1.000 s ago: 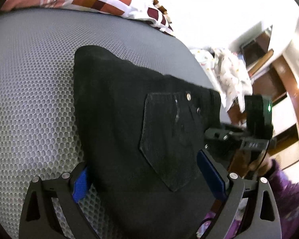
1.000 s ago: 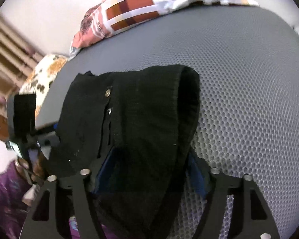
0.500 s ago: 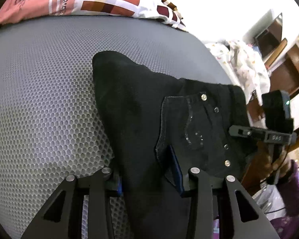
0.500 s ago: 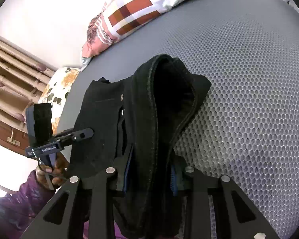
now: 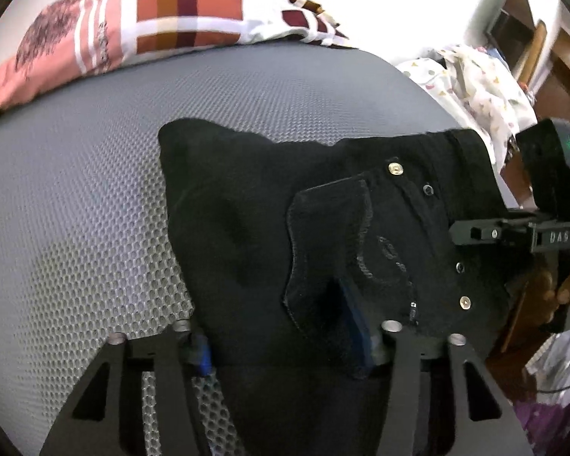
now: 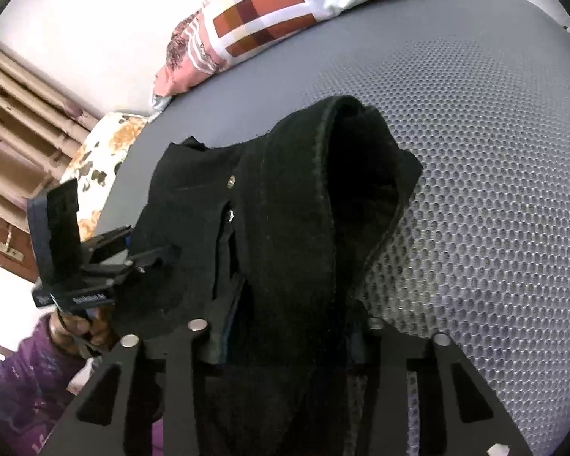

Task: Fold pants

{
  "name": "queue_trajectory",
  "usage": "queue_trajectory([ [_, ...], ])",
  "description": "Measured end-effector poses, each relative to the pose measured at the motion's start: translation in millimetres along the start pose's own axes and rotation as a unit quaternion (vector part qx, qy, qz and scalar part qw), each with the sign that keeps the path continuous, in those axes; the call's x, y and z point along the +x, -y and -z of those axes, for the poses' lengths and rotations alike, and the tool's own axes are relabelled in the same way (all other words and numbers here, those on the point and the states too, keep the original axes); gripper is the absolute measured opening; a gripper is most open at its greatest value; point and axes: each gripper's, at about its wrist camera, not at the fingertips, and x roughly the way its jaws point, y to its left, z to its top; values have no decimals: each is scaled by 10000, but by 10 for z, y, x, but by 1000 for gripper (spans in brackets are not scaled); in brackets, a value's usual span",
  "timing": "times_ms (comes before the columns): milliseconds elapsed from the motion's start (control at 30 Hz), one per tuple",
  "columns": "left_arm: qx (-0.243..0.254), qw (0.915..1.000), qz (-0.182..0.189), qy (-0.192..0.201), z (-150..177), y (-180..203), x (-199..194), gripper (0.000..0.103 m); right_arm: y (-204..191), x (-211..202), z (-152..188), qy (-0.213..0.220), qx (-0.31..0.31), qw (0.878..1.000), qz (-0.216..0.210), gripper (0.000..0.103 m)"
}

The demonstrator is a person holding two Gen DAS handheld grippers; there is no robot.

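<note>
Both tools pinch bunched black denim pants over honeycomb mesh.

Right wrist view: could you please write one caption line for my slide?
The right gripper is shut on black pants above a gray mesh mattress; the left gripper grips their other side.

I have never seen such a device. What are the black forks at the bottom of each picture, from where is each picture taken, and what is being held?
A person holds a two-finger tool in each hand; each tool carries a wide-angle camera looking along its fingers. One picture comes from the left gripper, the other from the right gripper. Each camera also sees the other tool at the side. Black pants lie on a grey mesh surface, with a checked pillow behind. Both grippers are shut on the near edge of the pants.
</note>
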Motion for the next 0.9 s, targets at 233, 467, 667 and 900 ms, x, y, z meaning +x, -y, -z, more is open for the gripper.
queue_trajectory([
  [233, 186, 9992, -287, 210, -4, 82, -203, 31, 36, -101, 47, 156, 492, 9975, -480, 32],
  [467, 153, 9984, -426, 348, 40, 77, -405, 28, -69, -105, 85, 187, 665, 9949, -733, 32],
  [667, 155, 9966, -661, 471, 84, 6, -587, 27, -276, -13, 49, 183, 608, 9943, -856, 31],
  [900, 9, 9946, -850, 591, 154, -192, -777, 27, -519, 136, -17, 143, 525, 9934, -1005, 31],
])
